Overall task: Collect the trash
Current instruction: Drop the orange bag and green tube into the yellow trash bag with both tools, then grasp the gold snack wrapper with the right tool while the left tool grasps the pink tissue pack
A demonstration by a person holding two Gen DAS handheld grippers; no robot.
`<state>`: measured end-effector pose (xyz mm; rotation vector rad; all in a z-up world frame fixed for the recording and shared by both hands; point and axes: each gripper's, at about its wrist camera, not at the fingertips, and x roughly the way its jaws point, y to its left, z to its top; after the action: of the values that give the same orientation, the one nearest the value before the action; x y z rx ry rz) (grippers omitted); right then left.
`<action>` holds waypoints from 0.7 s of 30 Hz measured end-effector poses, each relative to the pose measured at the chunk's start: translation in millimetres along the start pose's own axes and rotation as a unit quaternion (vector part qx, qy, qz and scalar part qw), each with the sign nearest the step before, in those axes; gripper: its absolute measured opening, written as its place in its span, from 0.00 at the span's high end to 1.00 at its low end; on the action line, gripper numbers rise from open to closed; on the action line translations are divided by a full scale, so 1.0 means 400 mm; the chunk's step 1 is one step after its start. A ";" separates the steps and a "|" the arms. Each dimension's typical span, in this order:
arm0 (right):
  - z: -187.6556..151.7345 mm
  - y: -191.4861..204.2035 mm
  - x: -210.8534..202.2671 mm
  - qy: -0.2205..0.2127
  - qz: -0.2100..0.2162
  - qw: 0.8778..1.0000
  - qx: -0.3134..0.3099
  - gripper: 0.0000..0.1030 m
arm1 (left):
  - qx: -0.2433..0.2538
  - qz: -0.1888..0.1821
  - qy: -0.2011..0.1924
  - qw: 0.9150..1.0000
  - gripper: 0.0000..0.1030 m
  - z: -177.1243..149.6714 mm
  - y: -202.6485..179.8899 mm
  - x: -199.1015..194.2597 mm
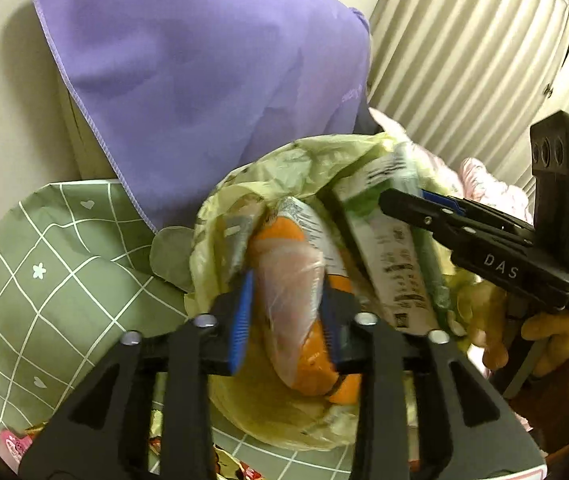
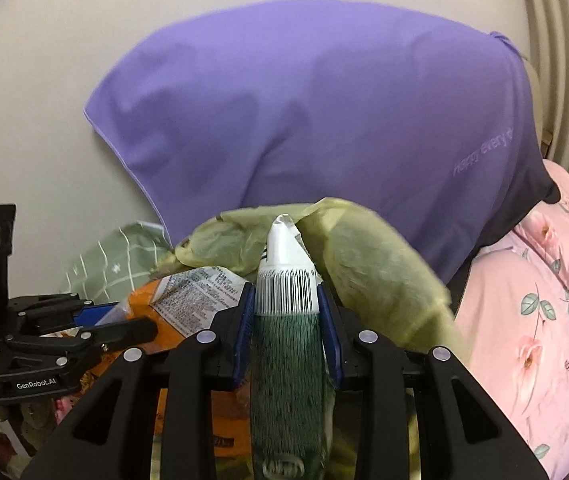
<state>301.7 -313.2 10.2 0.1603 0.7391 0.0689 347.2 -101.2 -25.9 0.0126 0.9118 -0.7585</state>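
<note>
A yellow-green plastic trash bag [image 1: 284,168] [image 2: 384,272] gapes open in front of both grippers. My left gripper [image 1: 287,284] [image 2: 124,318] is at its mouth, open, with a crumpled orange snack wrapper [image 1: 284,232] [image 2: 188,296] lying loosely between the blue pads [image 1: 244,308]. My right gripper [image 2: 286,292] [image 1: 404,200] is shut on a long green and white package [image 2: 284,280] [image 1: 388,264], whose far end pokes into the bag beside the orange wrapper. A person's hand [image 1: 496,320] in a brown sleeve holds the right gripper.
A purple cloth [image 1: 204,60] [image 2: 324,100] hangs behind the bag against a pale wall. Green grid-patterned bedding [image 1: 44,260] lies to the left, pink flowered bedding [image 2: 544,320] to the right. A ribbed white panel [image 1: 464,60] stands at the back right. Colourful wrappers [image 1: 16,444] lie near the bottom left.
</note>
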 end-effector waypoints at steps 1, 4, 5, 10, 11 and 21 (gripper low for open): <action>0.001 0.001 -0.016 -0.008 -0.008 1.000 -0.006 0.65 | 0.000 -0.001 -0.004 1.000 0.58 -0.001 -0.006 -0.010; 0.002 -0.007 -0.054 -0.021 -0.011 1.000 -0.006 0.63 | -0.004 -0.006 -0.013 1.000 0.48 -0.007 -0.007 -0.060; 0.001 -0.010 -0.070 -0.026 -0.011 1.000 -0.002 0.62 | -0.007 -0.005 -0.021 1.000 0.46 -0.013 -0.009 -0.081; -0.016 -0.013 -0.135 -0.049 -0.008 0.999 0.005 0.60 | -0.021 0.031 -0.070 0.997 0.38 -0.039 -0.019 -0.175; -0.023 -0.009 -0.146 -0.052 -0.006 0.999 0.006 0.60 | -0.023 0.045 -0.080 0.996 0.38 -0.054 -0.017 -0.196; -0.116 0.102 -0.183 -0.037 0.078 0.996 -0.012 0.58 | -0.086 0.177 -0.133 0.971 0.38 -0.278 0.039 -0.405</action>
<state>216.1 -276.1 31.9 0.1966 0.6510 0.2188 217.0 41.1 15.6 -0.0771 0.6903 -0.3365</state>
